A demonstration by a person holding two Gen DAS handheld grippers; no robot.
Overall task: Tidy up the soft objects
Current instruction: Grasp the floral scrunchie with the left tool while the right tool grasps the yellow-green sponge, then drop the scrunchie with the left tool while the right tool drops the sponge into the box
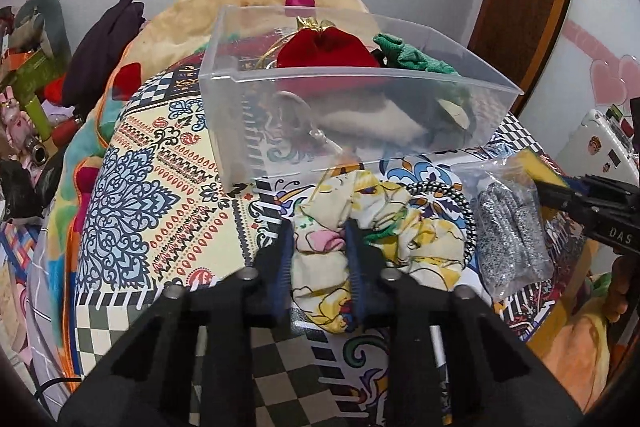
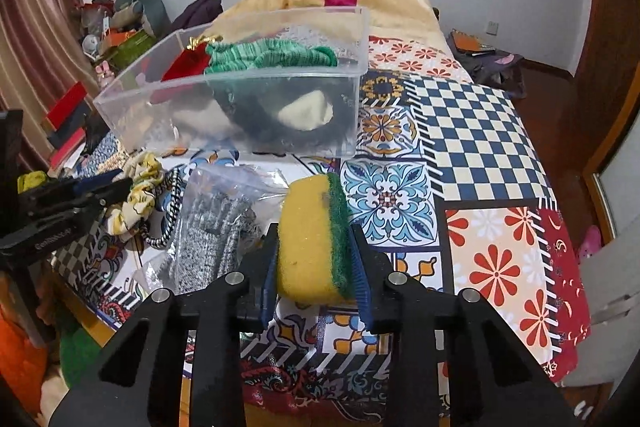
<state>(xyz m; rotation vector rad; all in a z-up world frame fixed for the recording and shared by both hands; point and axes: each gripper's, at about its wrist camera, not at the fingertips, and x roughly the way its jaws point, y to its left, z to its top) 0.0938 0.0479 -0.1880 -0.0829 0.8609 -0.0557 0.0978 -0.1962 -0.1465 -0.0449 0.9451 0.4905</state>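
On the bed's patterned cover [image 2: 472, 131], the left gripper [image 1: 318, 247] was down over the floral scrunchie [image 1: 384, 227], its fingers [image 1: 356, 259] closed on a bunched fold of the cloth; whether the scrunchie had left the cover could not be told. Just right of it lay a black-and-white braided band [image 1: 460, 211], touching the scrunchie, and then a clear bag of grey knit gloves [image 1: 510, 231], both resting loose on the cover. Behind these stood the clear plastic bin [image 1: 224, 115], which already held a red velvet pouch [image 1: 326, 49], a green knit piece [image 2: 272, 55] and some cream and dark fabric lower down. Furthest right, the right gripper [image 2: 316, 255] held the yellow-and-green sponge [image 2: 310, 239] squeezed between its fingers [image 2: 360, 267], short of the bin's near wall. By this look the job was partly done: several soft things binned, sponge and scrunchie in hand, the band and gloves left to collect.
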